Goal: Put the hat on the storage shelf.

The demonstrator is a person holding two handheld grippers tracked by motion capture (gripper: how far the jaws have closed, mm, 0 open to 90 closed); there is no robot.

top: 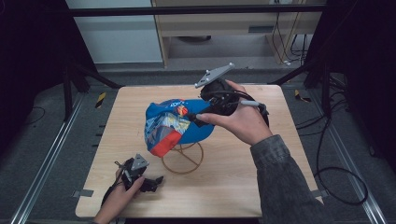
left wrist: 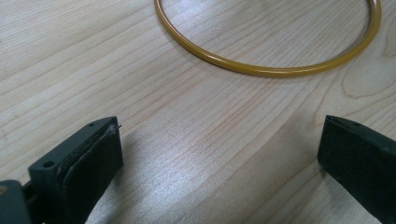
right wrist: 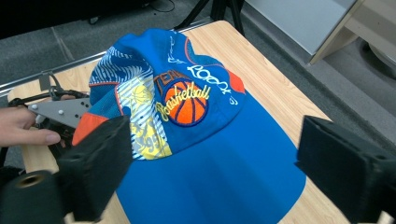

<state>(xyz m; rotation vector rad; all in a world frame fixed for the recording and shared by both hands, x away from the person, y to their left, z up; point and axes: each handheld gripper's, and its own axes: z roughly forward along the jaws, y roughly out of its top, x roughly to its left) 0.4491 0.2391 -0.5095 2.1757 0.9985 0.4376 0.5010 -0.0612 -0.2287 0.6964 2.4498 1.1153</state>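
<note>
Cap (top: pixel 180 125) — blue, perched on a gold wire stand (top: pixel 182 158) at mid-table (top: pixel 233 182); brim pointing right, patterned crown and orange patch to the left. Left gripper (top: pixel 154 182): near-left corner, resting low, jaws wide and empty, aimed at the stand's ring base (left wrist: pixel 261 70), well apart from the cap. Right gripper (top: pixel 198 119): the nearer tool, jaws wide either side of the brim (right wrist: pixel 219 177), nothing clamped; the brim lies straight ahead of it, so a close would likely take the brim edge. Embroidery by the basketball emblem (right wrist: pixel 187 105) reads roughly "Basketball"; other lettering too stylised to read.
</note>
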